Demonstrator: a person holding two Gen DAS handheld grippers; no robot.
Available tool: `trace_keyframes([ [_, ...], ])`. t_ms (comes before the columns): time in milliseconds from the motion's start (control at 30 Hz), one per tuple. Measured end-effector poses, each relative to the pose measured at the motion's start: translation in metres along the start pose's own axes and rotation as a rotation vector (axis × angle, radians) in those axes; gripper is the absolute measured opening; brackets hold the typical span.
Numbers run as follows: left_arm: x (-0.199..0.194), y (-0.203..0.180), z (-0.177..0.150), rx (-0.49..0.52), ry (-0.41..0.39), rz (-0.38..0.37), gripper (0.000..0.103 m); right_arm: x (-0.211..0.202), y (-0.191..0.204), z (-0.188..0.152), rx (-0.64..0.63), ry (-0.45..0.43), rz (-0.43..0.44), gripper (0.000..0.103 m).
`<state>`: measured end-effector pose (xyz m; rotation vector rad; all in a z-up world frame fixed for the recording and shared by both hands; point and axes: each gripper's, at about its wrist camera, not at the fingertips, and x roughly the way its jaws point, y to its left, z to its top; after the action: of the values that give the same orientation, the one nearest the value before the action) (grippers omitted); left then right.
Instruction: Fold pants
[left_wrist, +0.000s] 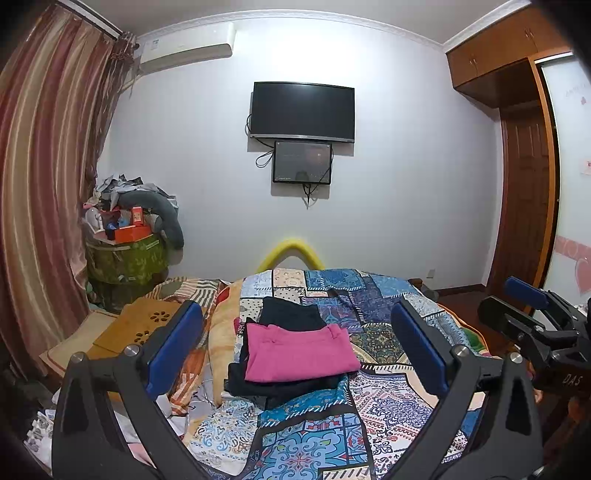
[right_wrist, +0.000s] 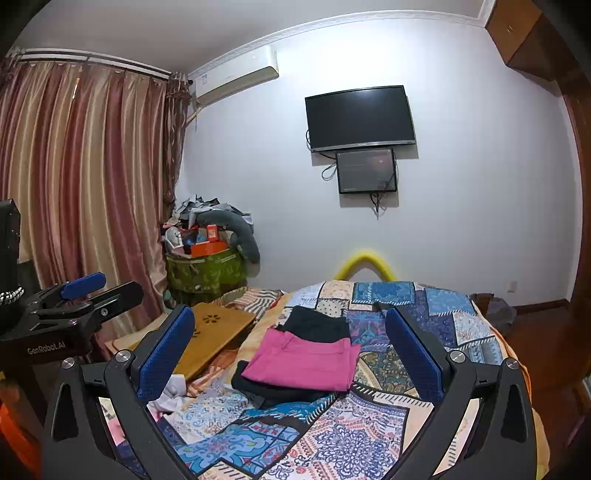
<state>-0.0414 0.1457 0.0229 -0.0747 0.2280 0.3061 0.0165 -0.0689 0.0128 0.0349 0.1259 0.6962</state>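
Left wrist view shows the pink pants (left_wrist: 299, 350) already folded atop dark folded clothes (left_wrist: 284, 384) mid-bed on the patchwork quilt (left_wrist: 369, 406), while the left gripper (left_wrist: 295, 347) and right gripper (right_wrist: 291, 350) hover spread and empty, so little seems left.

"DAS" on right gripper (left_wrist: 524, 295), "GenRobot.AI" on left gripper (right_wrist: 83, 286)

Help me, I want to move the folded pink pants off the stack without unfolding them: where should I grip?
Grip the pink pants at their near folded edge, coming low from the front; that thick edge faces both open grippers.
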Motion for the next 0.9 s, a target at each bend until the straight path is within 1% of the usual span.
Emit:
trace_keyframes([
  [167,0.0001,-0.0002,-0.0009,-0.001,0.004,-0.003,0.103,-0.0013,-0.001,0.0003,0.006,-0.004,-0.001,0.103],
  [500,-0.0019,0.0017,0.0007,0.0,0.003,-0.034,0.103,-0.0028,-0.0021,0.0013,0.007,-0.009,-0.007,0.103],
  [900,-0.0012,-0.0002,-0.0003,0.003,0.01,-0.045,0.103,-0.0038,-0.0003,0.0018,0.006,-0.011,-0.006,0.103],
])
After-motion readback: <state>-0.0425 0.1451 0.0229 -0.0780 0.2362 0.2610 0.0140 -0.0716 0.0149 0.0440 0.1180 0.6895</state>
